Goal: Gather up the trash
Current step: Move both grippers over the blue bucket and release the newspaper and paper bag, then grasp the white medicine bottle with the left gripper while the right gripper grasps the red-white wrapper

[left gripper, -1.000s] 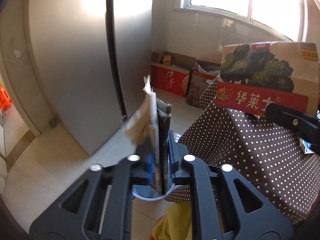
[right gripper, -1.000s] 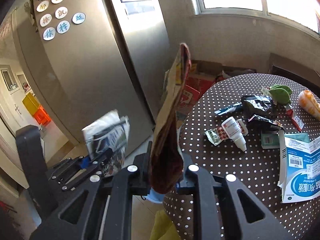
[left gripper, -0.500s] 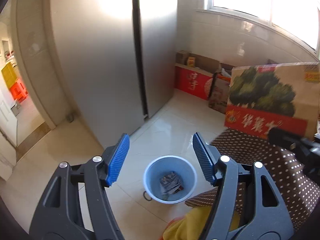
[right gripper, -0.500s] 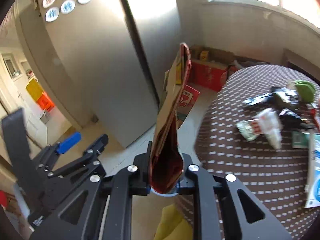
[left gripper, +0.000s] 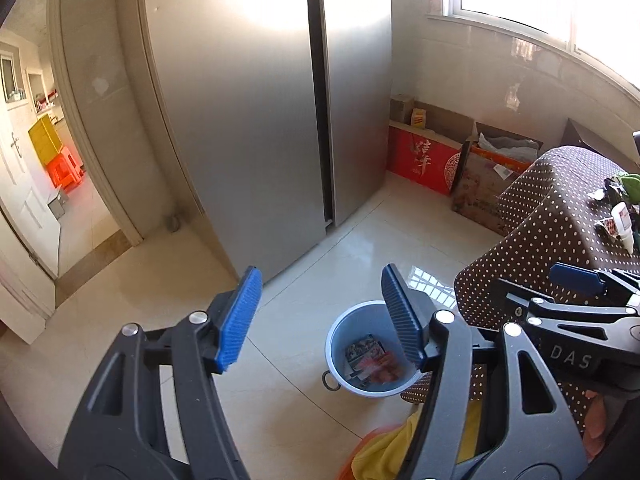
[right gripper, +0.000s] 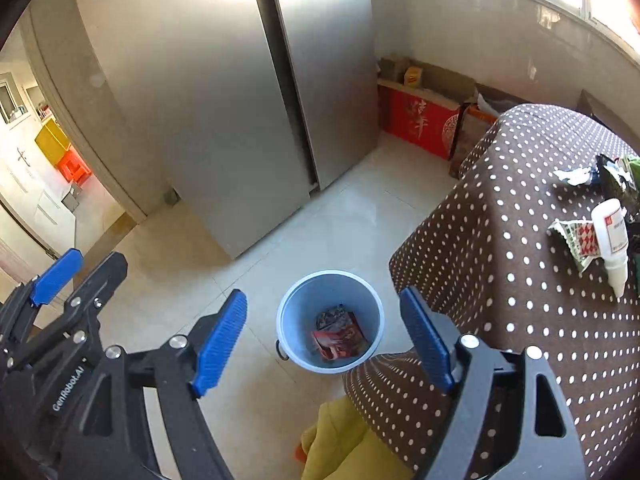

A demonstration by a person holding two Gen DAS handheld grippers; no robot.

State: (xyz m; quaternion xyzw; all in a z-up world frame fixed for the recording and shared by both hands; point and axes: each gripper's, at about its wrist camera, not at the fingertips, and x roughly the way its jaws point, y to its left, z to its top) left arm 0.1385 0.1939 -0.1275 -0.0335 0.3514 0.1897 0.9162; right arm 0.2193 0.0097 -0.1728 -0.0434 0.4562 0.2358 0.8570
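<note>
A light blue bin [left gripper: 352, 320] [right gripper: 312, 300] stands on the tiled floor beside the table. Inside it lie a printed paper wad and a red-and-brown packet [right gripper: 340, 338] [left gripper: 370, 360]. My left gripper [left gripper: 320, 316] hangs above the bin, its jaws wide apart and closing slightly with nothing between them. My right gripper [right gripper: 324, 340] is over the bin too, its jaws opening and empty. Each gripper shows at the edge of the other's view: the left gripper [right gripper: 80, 276], the right gripper [left gripper: 560, 292]. More trash lies on the table: a white bottle [right gripper: 610, 236] and a checked wrapper [right gripper: 576, 240].
The table has a brown polka-dot cloth [right gripper: 500, 240] and sits right of the bin. A steel fridge [left gripper: 260, 120] stands behind the bin. Red and brown cardboard boxes [left gripper: 424, 160] line the wall under the window. A doorway [left gripper: 48, 168] opens at the left. Yellow fabric [right gripper: 340, 440] lies below.
A second ago the left gripper held folded papers and the right a flat cardboard packet. Both jaws have opened, first left then right, and both items now lie in the bin.
</note>
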